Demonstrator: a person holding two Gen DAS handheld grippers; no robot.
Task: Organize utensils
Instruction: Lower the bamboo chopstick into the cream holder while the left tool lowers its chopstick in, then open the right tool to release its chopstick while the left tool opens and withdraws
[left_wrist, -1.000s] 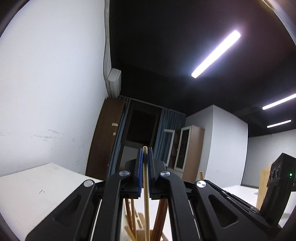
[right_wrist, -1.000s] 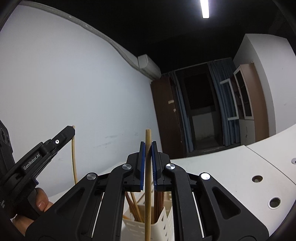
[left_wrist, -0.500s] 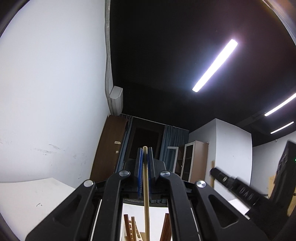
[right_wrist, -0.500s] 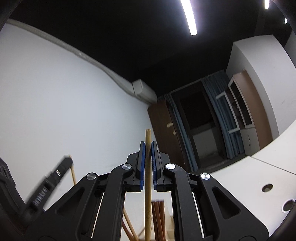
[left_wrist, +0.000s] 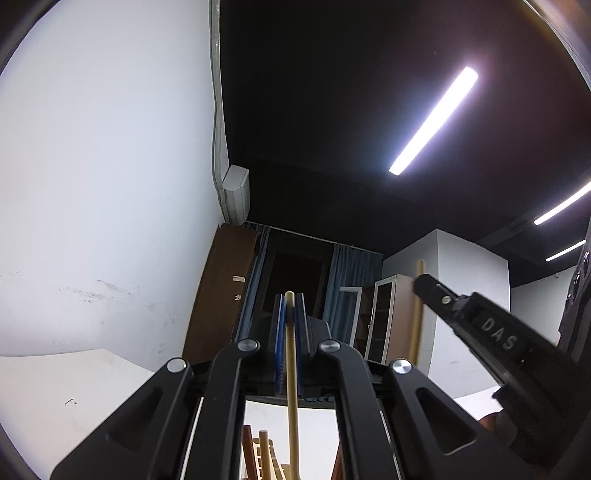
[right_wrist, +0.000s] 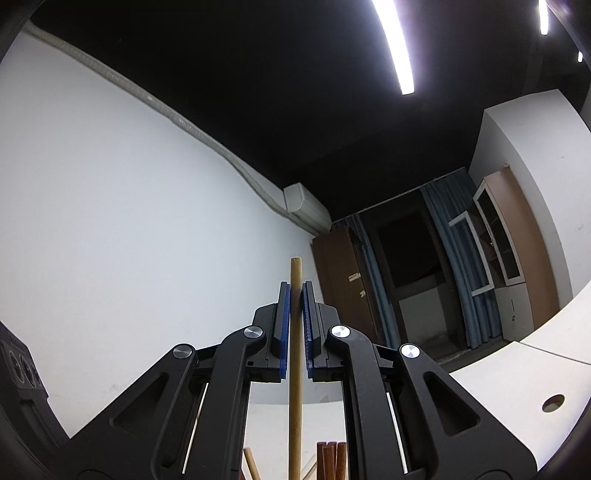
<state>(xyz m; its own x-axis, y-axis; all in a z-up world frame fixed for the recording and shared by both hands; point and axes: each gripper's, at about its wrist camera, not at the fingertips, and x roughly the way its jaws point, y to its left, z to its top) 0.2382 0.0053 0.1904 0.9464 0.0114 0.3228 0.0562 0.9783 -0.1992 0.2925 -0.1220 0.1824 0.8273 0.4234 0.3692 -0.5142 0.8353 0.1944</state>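
Your left gripper is clamped on a pale chopstick, your right gripper on a tan chopstick, both sticks upright between the blue pads. Their lower ends are cut off at the frame edge. Below, only the tips of other wooden utensils show; what holds them is hidden.

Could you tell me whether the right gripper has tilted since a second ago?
Yes: the right gripper, shut on a chopstick, has tilted upward; the wall air conditioner sits lower in its view.
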